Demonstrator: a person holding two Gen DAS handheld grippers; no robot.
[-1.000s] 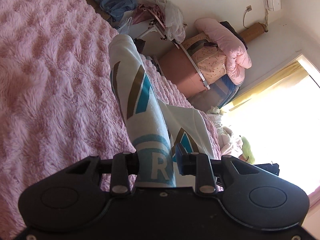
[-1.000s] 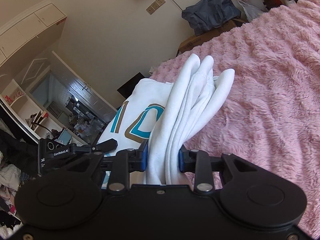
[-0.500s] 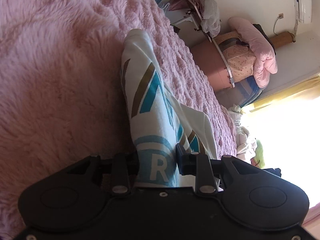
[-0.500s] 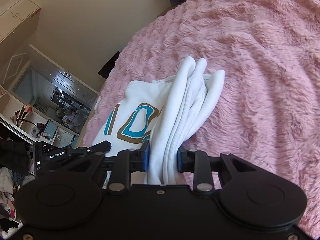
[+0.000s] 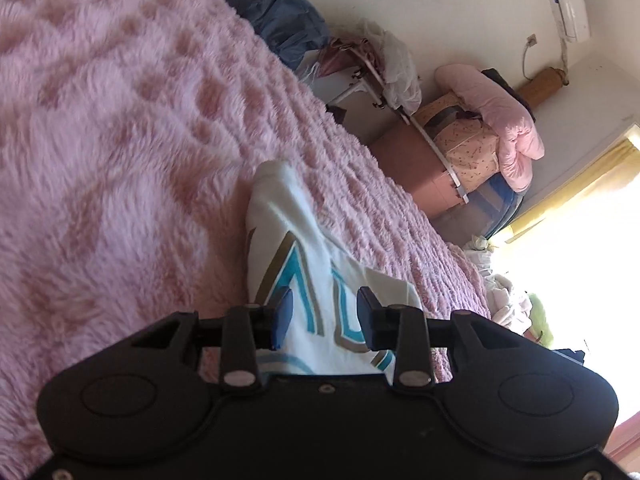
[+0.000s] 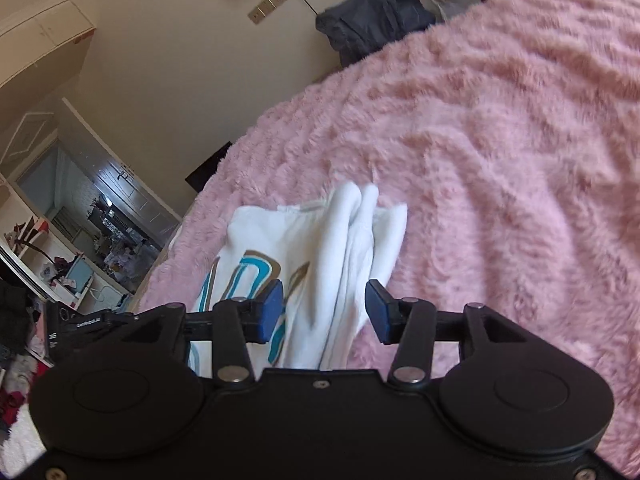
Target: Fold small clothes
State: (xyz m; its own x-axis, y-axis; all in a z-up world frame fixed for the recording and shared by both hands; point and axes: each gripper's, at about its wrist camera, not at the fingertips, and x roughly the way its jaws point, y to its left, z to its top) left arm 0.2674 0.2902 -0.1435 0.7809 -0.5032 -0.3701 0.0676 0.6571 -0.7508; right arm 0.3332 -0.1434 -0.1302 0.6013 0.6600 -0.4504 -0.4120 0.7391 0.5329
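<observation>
A small white garment with teal and gold print (image 5: pixel 296 248) lies folded on the pink fluffy blanket (image 5: pixel 120 140). My left gripper (image 5: pixel 324 312) is open just above its printed end, with the cloth lying loose below the blue pads. In the right wrist view the same garment (image 6: pixel 320 240) shows its bunched white folds on the blanket (image 6: pixel 500 140). My right gripper (image 6: pixel 324 310) is open over those folds and holds nothing. The other gripper's body (image 6: pixel 72 328) shows at the left.
A blue-grey bag (image 5: pixel 288 28) sits past the bed's far edge. A rack with clothes (image 5: pixel 376 60) and stacked pink bedding (image 5: pixel 492 128) stand by the wall. A bright window (image 5: pixel 580 260) is at the right. A doorway (image 6: pixel 100 216) opens at the left.
Both grippers have opened and let go of the garment, which now lies on the blanket. Both have drawn back a little from it.
</observation>
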